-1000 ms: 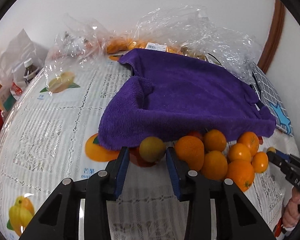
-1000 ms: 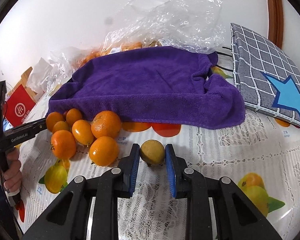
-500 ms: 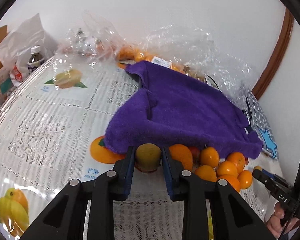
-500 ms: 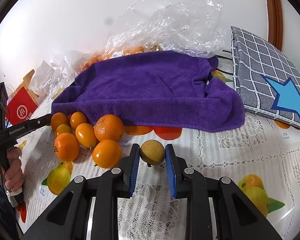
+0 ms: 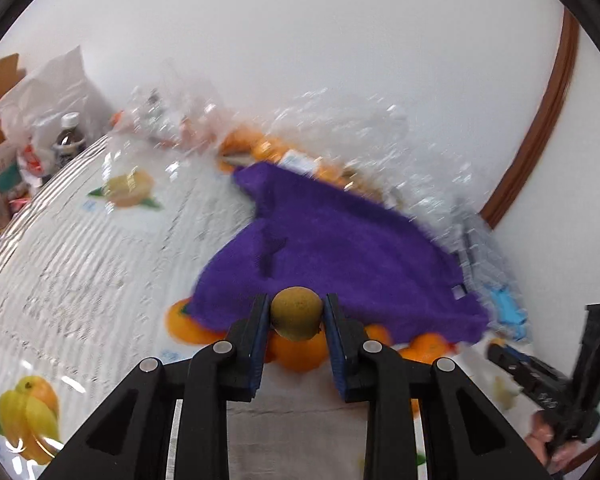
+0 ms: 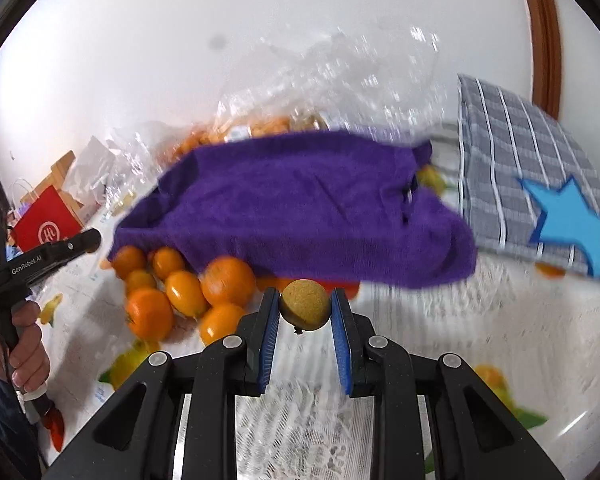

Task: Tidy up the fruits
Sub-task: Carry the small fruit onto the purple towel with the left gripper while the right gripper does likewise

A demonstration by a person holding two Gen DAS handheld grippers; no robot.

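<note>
My left gripper point(image 5: 296, 316) is shut on a round yellow-green fruit point(image 5: 296, 312), held off the table in front of the purple towel point(image 5: 340, 248). Beneath it lie oranges point(image 5: 300, 352) at the towel's near edge. In the right wrist view, my right gripper point(image 6: 305, 314) is shut on a second yellow-green fruit point(image 6: 305, 308), also lifted. To its left is a pile of several oranges point(image 6: 180, 292) beside the purple towel point(image 6: 300, 204). A hand point(image 6: 24, 344) holds the left tool at the far left.
Crumpled clear plastic bags point(image 6: 340, 88) with more oranges lie behind the towel by the wall. A grey checked cushion with a blue star point(image 6: 540, 184) sits at the right. A red bag point(image 6: 46, 224) and a bottle point(image 5: 68, 140) stand at the left. The lace tablecloth point(image 5: 80, 272) has fruit prints.
The left gripper closed on its yellow-green fruit and lifted it off the table. The right gripper, shut on its fruit throughout, rose too. The oranges stayed put.
</note>
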